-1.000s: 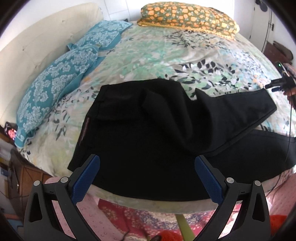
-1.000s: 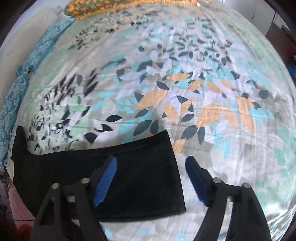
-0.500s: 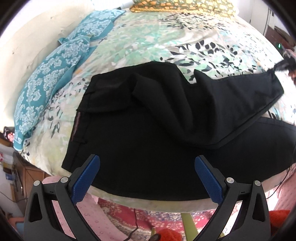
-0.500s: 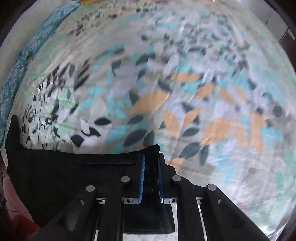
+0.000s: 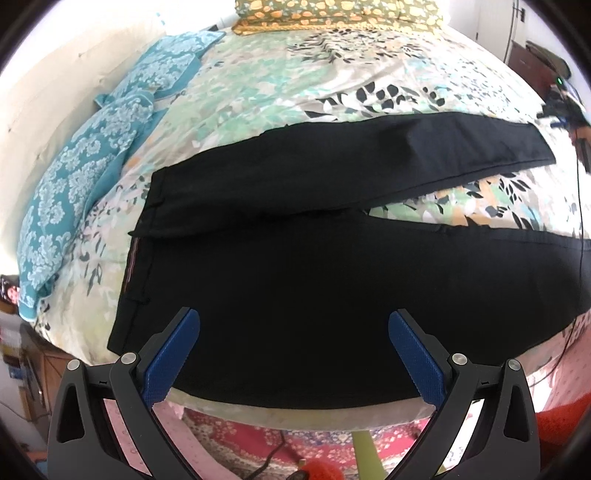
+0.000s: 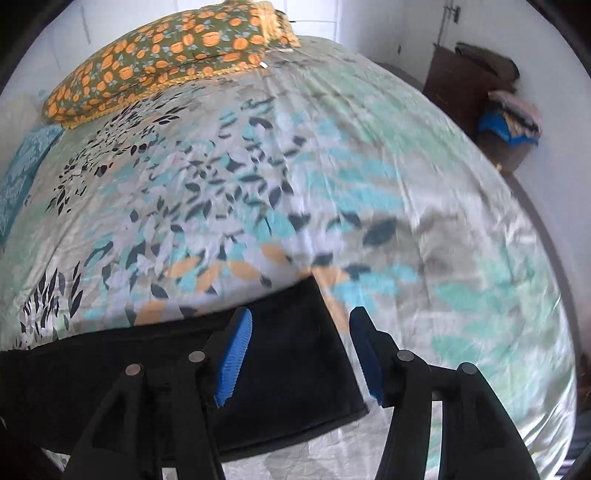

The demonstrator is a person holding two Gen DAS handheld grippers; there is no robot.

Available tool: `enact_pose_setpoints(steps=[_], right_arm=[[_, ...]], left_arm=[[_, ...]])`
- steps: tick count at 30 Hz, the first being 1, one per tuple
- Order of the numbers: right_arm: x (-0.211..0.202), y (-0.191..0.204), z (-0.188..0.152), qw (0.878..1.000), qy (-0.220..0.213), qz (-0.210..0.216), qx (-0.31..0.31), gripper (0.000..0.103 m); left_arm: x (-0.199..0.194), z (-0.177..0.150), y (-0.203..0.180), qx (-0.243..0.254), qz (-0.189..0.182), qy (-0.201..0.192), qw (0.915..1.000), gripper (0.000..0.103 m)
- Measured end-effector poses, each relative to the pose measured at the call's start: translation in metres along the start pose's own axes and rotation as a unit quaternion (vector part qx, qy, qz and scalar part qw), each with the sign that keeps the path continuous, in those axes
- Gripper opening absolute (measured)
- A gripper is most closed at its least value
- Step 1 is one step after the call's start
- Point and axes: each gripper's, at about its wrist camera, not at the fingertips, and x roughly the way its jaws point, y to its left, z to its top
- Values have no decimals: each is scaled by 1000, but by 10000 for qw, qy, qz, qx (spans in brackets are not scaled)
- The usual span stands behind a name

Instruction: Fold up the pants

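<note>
Since half a second ago the far leg has been pulled out straight and the right gripper (image 6: 301, 350) has let go, jaws now apart over the hem. Black pants (image 5: 314, 280) lie flat on the bed (image 5: 332, 74), waistband at 9 o'clock, legs splayed toward 3. Left gripper (image 5: 293, 354) hovers wide open at 6.

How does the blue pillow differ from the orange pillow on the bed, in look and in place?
The blue pillow is teal with a white damask print; the orange pillow is olive green with orange fruit shapes. The blue pillow lies along the left edge of the bed, next to the waist of the pants; the orange pillow lies at the far end, well apart from them. Both rest flat on the leaf-print cover.
</note>
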Motion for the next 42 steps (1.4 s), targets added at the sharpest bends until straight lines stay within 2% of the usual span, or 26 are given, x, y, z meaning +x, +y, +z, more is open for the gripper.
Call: enact_pose_setpoints(steps=[4,6,8,10,12,13,14,15,16,17,18,19,20,21,24,26,28,30,32,33,36,40,42], right_arm=[[12,-36,-30,9974,318,120,631,56],[21,-48,-40,9938,482,363,930,56],[26,-48,-46,9937,579,347,897,56],[33,-39,-50,9959,546,266,671,56],[41,-31,-53,9970,519,125,562,59],[43,-25,-53,9980,435,10,451,52],[43,-18,-52,9990,377,-94,230,46],[43,-11,-52,9993,362,-132,32,23],[41,0,-51,9982,365,-345,-319,18],[38,8,-52,9956,347,-608,-625,18],[36,16,-54,9912,309,-884,-937,18],[36,19,-56,9874,287,-1075,-1126,18],[38,17,-58,9867,327,-1122,-1129,18],[39,15,-60,9874,346,-1122,-1062,18],[37,16,-62,9875,236,-1240,-947,23],[28,13,-65,9878,76,-1339,-791,38],[11,6,-68,9891,-117,-1354,-560,62],[-15,5,-78,9894,-435,-1342,-348,72],[-44,14,-97,9894,-688,-1242,-317,80],[-59,21,-112,9899,-773,-1134,-351,84],[-96,54,-168,9936,-840,-578,-495,86],[-130,112,-262,9954,-689,228,-628,87],[-140,145,-305,9940,-628,554,-706,88]], left_arm=[[6,1,6,-67,51,18,10000,102],[11,7,11,-76,97,-102,9999,102],[27,24,19,-40,177,-297,9994,102],[51,45,27,-61,229,-301,9993,102],[85,74,39,-284,205,-300,9989,102],[101,87,43,-375,298,-329,9983,102],[112,95,45,-408,419,-356,9977,102],[129,106,47,-410,683,-388,9961,102],[152,118,48,-370,1187,-373,9915,102],[165,122,48,-333,1471,-299,9881,102],[189,126,51,-287,1958,-63,9802,102],[201,126,54,-292,2108,77,9771,103],[211,124,58,-322,2045,157,9782,103],[216,121,65,-476,1825,64,9820,103],[217,111,74,-680,1569,-276,9849,103],[216,109,79,-761,1445,-322,9861,103],[212,111,85,-806,1309,-203,9879,103],[198,111,86,-913,1226,-177,9881,102],[170,97,80,-995,912,-413,9900,102],[156,85,74,-967,695,-508,9916,102],[133,48,45,-622,244,-540,9963,102],[126,-2,10,-199,-144,-303,9992,102],[128,-19,2,-180,-195,-170,9995,102]])
